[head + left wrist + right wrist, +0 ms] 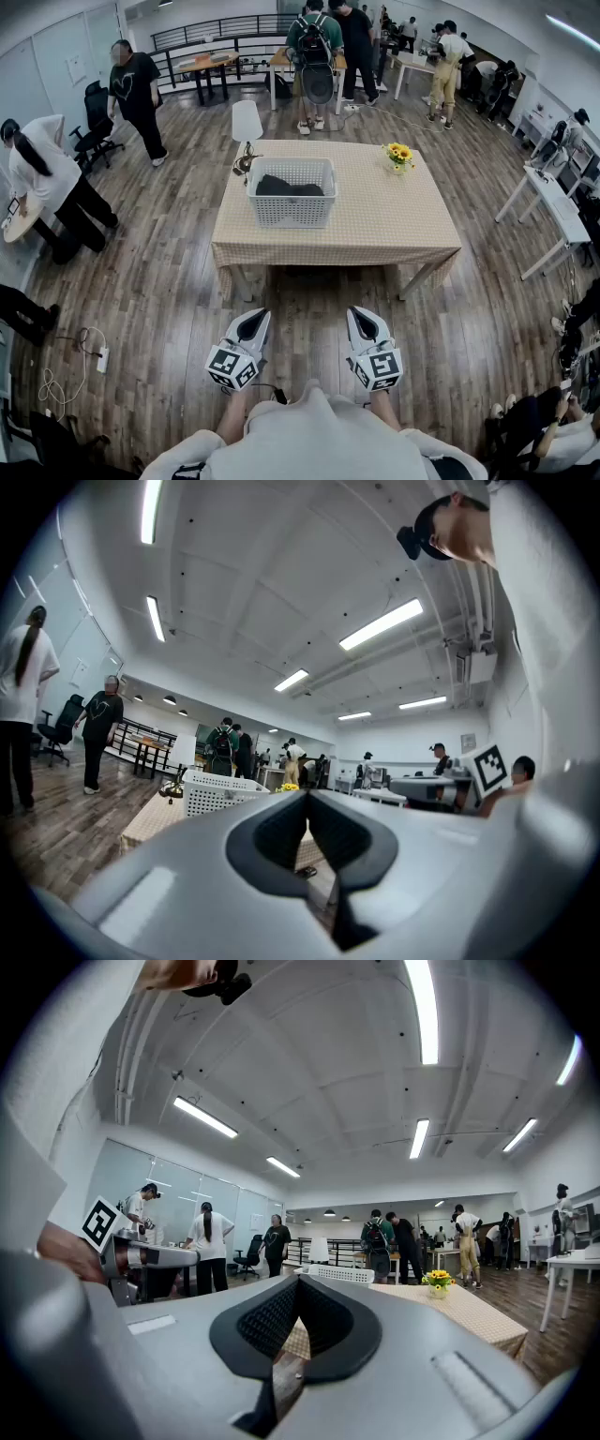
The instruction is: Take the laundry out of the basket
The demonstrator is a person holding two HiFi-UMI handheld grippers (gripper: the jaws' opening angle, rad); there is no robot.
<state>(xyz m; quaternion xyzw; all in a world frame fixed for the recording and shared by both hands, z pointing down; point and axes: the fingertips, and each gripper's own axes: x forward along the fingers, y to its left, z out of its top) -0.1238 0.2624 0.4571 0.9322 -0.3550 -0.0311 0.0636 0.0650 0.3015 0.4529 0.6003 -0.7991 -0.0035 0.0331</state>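
facing the basket (291, 212), left gripper (255, 320) and right gripper (362, 318), closed

- I hold my left gripper (254, 319) out ahead of my chest, nose pointing forward, with its marker cube (232, 366) at the end nearest me.
- In the left gripper view (307, 795) its jaws meet at the tips, with nothing between them.
- My right gripper (362, 316) sits level with the left, a clear gap between the two, and their noses angle slightly toward each other.
- In the right gripper view (298, 1279) its jaws are also closed together and empty.
- My left forearm (232, 420) and right forearm (382, 405) are bare, running straight back to my body.
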